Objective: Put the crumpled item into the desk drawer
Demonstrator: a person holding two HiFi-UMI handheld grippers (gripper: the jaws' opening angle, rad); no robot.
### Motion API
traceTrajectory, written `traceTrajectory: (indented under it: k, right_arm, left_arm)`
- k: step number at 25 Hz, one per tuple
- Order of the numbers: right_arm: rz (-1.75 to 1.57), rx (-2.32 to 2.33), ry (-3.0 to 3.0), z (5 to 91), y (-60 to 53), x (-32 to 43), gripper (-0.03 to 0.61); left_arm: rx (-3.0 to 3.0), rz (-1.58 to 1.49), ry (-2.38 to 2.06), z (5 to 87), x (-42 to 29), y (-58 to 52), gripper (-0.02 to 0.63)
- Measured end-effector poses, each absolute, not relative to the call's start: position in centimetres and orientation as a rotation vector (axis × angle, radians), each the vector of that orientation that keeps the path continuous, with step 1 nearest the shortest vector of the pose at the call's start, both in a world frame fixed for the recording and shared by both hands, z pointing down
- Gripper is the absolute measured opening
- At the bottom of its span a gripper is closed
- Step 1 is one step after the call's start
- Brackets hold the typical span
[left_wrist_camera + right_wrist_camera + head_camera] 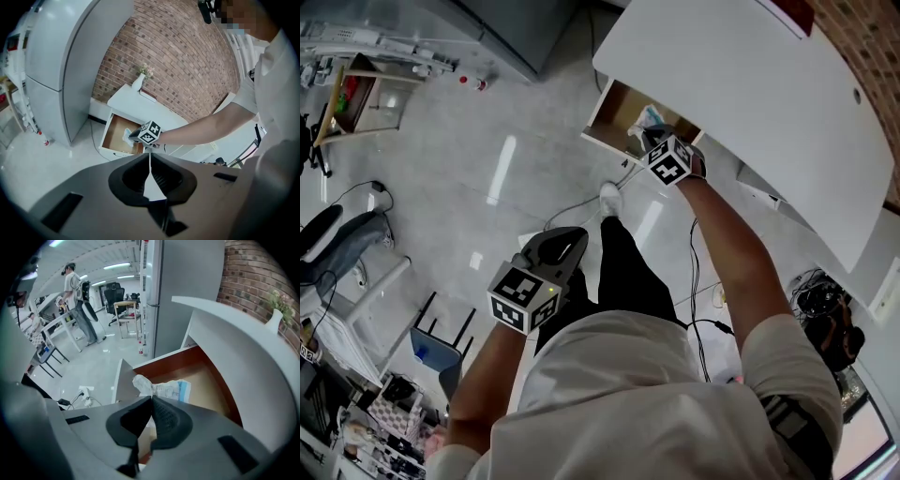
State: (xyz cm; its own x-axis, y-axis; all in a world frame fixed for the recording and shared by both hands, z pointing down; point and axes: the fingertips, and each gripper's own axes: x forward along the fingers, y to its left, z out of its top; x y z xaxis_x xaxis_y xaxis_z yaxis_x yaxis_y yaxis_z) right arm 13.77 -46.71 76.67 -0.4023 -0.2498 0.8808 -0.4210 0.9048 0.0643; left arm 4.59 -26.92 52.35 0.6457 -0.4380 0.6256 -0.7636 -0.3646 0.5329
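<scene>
The crumpled item [161, 387], white wrapping with blue print, sticks out from the tips of my right gripper [151, 399], which is shut on it. It hangs over the open wooden drawer [208, 380] of the white desk [243, 348], just inside the drawer's front panel [123, 378]. From above, the right gripper [652, 142] is over the drawer [605, 111] with the item [649, 117] at its tip. My left gripper [570, 239] is held back near my body, shut and empty, its jaws pressed together [150, 160].
A tall grey cabinet [61, 61] stands left of the desk. Cables [581, 202] and a power strip [85, 391] lie on the floor by the drawer. A vase [137, 83] stands on the desk against the brick wall. A person [75, 287] stands far off.
</scene>
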Motion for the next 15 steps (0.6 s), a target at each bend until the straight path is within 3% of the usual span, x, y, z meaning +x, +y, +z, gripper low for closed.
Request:
traceTrajectory:
  k: [15]
  right_arm:
    - [0.136,0.368,-1.895,87.4,-51.8,10.7,0.028]
  left_arm:
    - [1.878,0.461,-1.001,57.7,2.2,-27.5,0.031]
